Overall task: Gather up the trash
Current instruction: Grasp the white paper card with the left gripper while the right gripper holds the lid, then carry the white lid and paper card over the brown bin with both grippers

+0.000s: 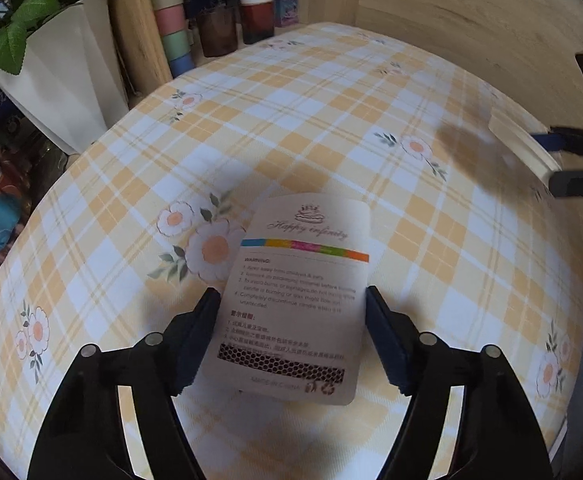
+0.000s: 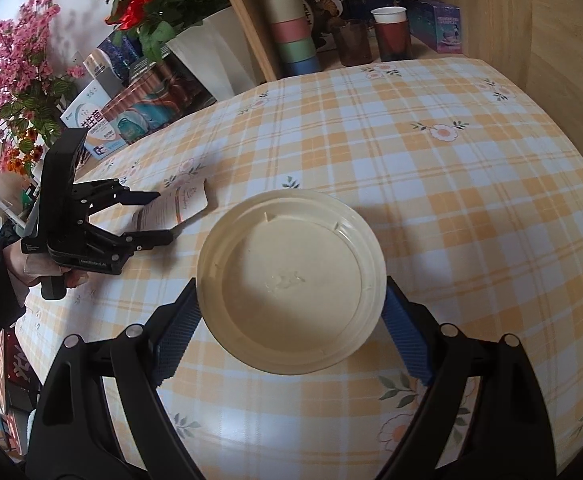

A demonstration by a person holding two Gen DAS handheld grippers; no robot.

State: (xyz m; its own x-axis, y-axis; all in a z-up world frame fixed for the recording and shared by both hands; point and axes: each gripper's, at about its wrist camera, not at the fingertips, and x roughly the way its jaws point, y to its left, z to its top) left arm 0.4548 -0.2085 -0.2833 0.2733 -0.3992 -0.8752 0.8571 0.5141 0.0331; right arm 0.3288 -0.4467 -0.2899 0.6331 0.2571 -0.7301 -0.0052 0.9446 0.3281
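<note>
Looking down the left tool (image 1: 291, 300), I see the printed card (image 1: 297, 296) lying flat on the checked, flowered cloth of the surface (image 1: 331, 120). Its two fingers stand either side of the card's lower half. The left pad overlaps or touches the card's edge; the right pad is just beside the other edge. I cannot tell whether either presses, so I log this tool as partly wide with the card between its fingers, not gripped. The card bears a cake emblem, a rainbow stripe and warning text.

The right tool (image 2: 291, 304) holds the cream plastic lid (image 2: 291, 280) across its width, blue pads on the rim at both sides, the lid tilted above the cloth. The right-wrist view also shows the left tool from the side, a hand (image 2: 31, 264) in a dark sleeve on its handle, fingers straddling the card.

At the far edge of the surface stand stacked pastel cups (image 2: 291, 20), a dark glass (image 2: 351, 46), a red cup with a white cup nested in it (image 2: 391, 36), and a white planter of red flowers (image 2: 203, 48).
</note>
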